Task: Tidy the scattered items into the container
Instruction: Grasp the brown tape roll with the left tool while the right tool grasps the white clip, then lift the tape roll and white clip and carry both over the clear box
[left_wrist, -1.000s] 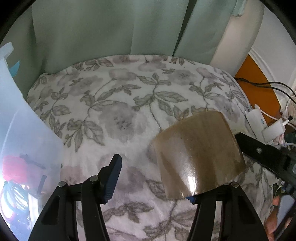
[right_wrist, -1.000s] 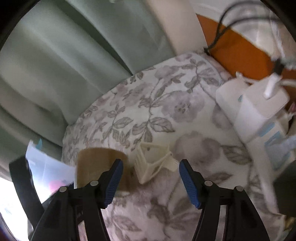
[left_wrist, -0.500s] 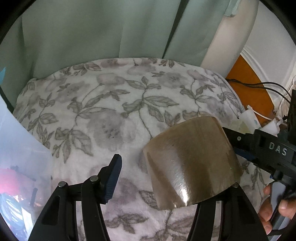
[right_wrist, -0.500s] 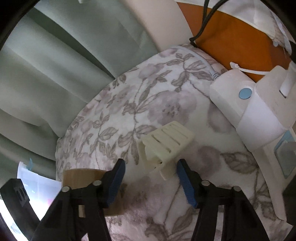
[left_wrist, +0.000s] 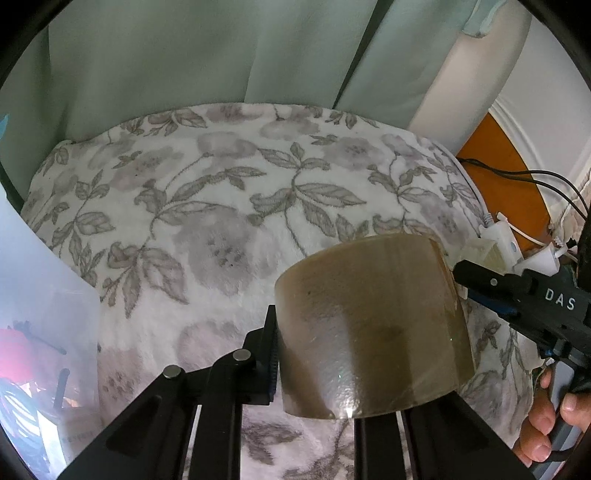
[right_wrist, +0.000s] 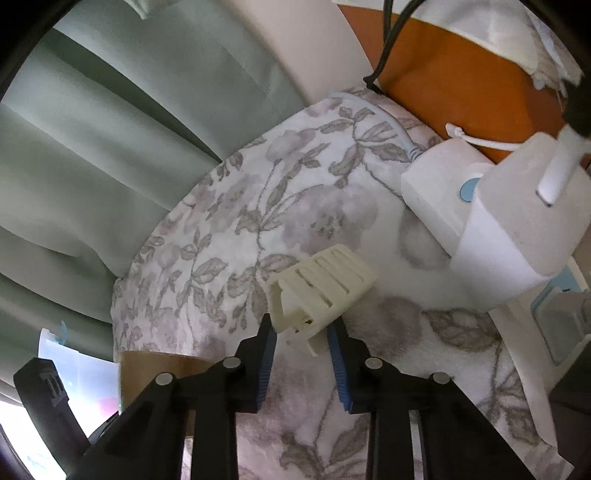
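In the left wrist view my left gripper is shut on a roll of brown packing tape, which hides the right finger. The roll also shows at the lower left of the right wrist view. My right gripper is shut on a cream plastic clip resting on the floral blanket; it appears at the right edge of the left wrist view. The translucent plastic container stands at the left with red and blue items inside.
A white power strip with adapters and cables lies on the blanket's right side, beside an orange surface. Green curtains hang behind the blanket. A hand holds the right gripper's handle.
My left gripper has closed onto the tape roll. My right gripper has moved forward over the cream clip and closed on it.
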